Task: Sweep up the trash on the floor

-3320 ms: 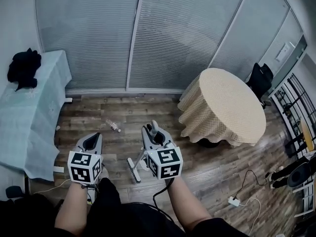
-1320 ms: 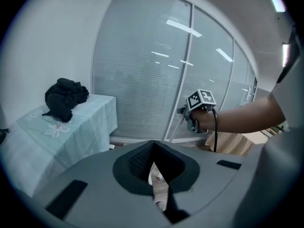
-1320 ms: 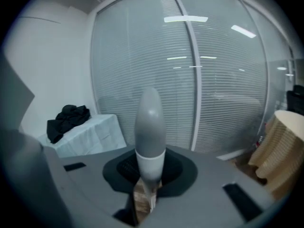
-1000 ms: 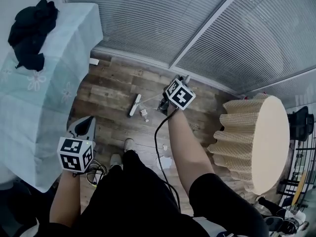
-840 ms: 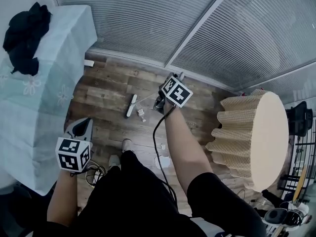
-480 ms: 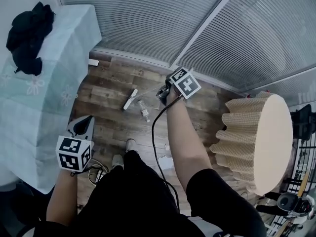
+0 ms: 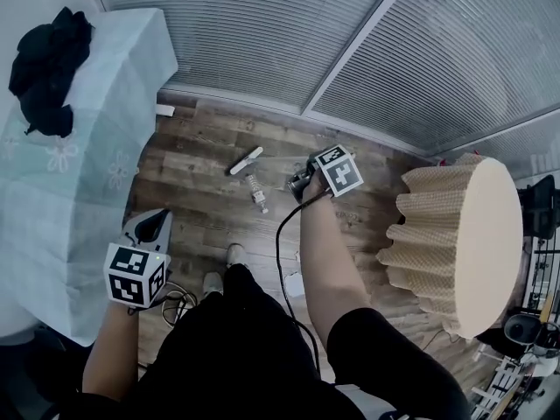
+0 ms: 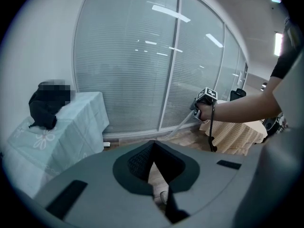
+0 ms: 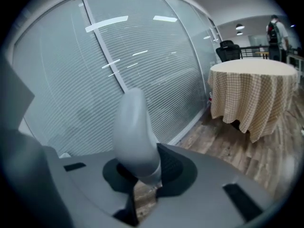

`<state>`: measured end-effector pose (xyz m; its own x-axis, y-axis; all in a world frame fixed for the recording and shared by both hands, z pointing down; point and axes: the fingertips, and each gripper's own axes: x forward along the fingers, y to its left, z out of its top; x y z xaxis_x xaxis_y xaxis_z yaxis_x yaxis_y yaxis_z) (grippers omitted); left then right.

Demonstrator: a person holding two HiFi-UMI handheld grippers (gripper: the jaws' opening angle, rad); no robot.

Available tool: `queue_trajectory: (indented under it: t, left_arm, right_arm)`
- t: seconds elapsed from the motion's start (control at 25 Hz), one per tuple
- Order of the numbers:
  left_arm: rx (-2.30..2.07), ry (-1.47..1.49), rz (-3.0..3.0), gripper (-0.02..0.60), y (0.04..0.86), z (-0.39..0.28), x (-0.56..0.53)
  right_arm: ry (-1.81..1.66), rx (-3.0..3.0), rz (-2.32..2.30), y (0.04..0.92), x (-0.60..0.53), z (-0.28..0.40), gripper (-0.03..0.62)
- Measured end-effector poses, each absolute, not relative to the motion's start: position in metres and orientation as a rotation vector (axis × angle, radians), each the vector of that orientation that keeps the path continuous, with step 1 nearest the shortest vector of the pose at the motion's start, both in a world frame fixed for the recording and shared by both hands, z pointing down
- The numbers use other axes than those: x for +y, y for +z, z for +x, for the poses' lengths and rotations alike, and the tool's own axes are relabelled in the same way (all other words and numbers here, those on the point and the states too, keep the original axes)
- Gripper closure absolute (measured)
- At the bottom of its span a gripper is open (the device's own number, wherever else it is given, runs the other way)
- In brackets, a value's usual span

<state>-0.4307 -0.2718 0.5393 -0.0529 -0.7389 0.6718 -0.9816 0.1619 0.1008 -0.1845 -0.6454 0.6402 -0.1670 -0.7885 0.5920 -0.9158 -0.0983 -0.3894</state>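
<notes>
One clear plastic bottle (image 7: pixel 255 192) is being left unswept on the wooden plank floor (image 7: pixel 192 178), at five o'clock of the white broom head (image 7: pixel 246 160). The pale grey broom handle (image 9: pixel 135 132) is being gripped by the right tongs (image 9: pixel 142 175); the left tongs (image 8: pixel 153 145) are being held closed, empty. Most sweeping is being judged undone.

White broom head (image 7: pixel 246 160) rests just beside a small clear bottle (image 7: pixel 256 194).

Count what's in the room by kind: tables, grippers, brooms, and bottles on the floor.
Tables: 2, blue-clothed table and round table
Grippers: 2, left gripper and right gripper
Brooms: 1, the broom
Bottles: 1, the bottle
Total: 6
</notes>
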Motion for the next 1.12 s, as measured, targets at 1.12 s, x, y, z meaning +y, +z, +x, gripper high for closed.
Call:
queue_trajectory:
  t: [1.12]
  left_arm:
    - [-1.515, 0.653, 2.078, 0.588, 0.532, -0.324, -0.294]
  right_arm:
    - [0.736, -1.915, 1.915, 0.631, -0.481, -0.008, 0.537]
